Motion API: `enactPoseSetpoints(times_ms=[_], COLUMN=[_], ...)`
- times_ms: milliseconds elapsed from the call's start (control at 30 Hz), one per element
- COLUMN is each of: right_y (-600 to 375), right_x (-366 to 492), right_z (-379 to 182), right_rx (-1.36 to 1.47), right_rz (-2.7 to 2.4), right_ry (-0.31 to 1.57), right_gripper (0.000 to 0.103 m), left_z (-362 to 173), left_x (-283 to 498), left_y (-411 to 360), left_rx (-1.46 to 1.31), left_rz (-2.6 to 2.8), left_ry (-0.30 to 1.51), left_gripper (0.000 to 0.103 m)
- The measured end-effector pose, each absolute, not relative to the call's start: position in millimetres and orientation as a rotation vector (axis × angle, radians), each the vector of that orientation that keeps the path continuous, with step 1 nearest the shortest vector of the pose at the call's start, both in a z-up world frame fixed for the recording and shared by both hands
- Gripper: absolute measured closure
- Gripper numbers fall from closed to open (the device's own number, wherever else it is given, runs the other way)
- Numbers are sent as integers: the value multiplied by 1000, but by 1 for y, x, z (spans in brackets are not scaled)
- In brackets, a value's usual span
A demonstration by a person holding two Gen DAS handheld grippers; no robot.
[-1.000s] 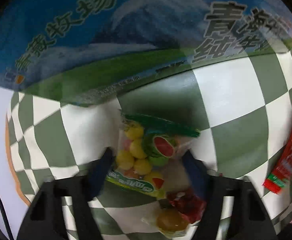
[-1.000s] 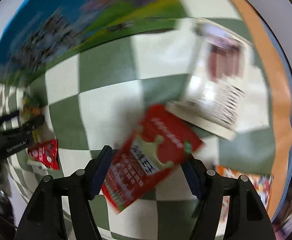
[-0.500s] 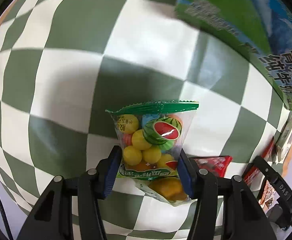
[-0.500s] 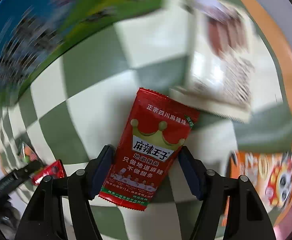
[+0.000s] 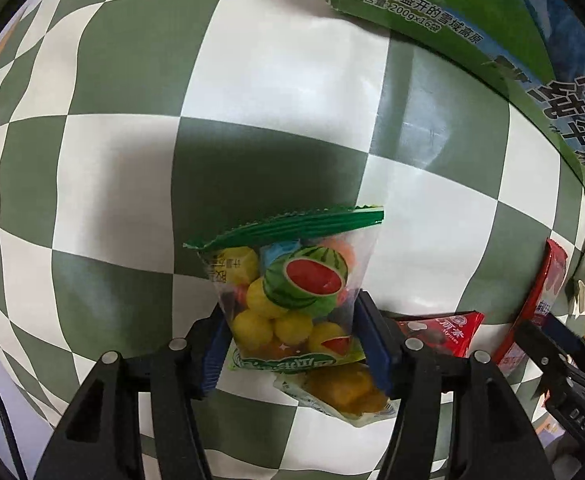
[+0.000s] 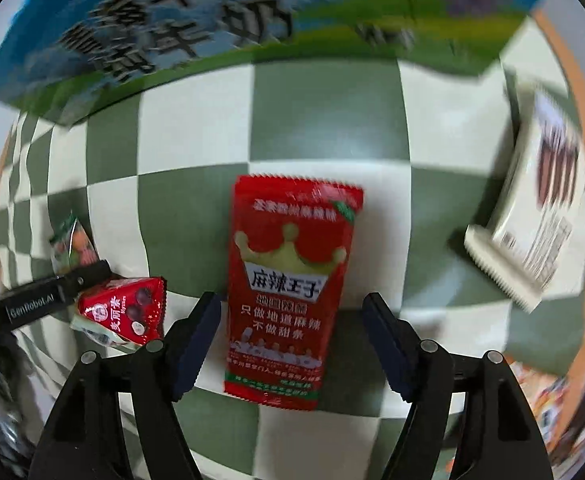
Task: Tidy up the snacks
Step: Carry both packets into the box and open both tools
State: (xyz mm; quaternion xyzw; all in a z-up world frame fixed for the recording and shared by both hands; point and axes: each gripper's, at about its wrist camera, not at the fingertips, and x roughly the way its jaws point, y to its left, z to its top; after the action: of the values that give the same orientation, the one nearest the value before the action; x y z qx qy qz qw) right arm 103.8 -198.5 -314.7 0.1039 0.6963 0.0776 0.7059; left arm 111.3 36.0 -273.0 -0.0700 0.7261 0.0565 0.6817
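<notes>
My left claw (image 5: pixel 292 344) had its blue pads against the clear, green-topped bag of fruit-shaped candies (image 5: pixel 292 284), the jaws easing apart, so I judged a release was under way. My right claw (image 6: pixel 292 344) was spreading too, standing clear either side of the flat red foil packet with a crown (image 6: pixel 288 292) lying on the green-and-white checked cloth (image 6: pixel 196 128) (hardly gripped). Next I judged both needed lifting clear.
</notes>
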Motion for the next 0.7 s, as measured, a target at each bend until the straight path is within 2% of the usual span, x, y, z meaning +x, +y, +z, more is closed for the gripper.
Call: enactPoseSetpoints(times_ms=[233,333,367,400,567,700], right_y=[-213,-190,-172,-170,-143,-162], right_x=[116,111,111,110,100,88], right_z=[-325,-326,-327,-325,-319,-303], right_rx=[282,234,201,174,146,181], right_rz=[114,110,108,111,136,167], right_ry=[1531,1514,1506,1496,1471,1455], right_gripper=[26,37,44,46,51,51], left_z=[-275,-275,-272,-270,-259,-242], left_x=[127,125,121,120,110,94], left_y=[56,53,47,46,49,57], left_rx=[-145,-136,-130,-115,-123,-141], left_rz=[133,145,150,156,154,160], left_ry=[1628,1620,1616,1607,1581,1559], left_gripper=[46,47,49,54,57,57])
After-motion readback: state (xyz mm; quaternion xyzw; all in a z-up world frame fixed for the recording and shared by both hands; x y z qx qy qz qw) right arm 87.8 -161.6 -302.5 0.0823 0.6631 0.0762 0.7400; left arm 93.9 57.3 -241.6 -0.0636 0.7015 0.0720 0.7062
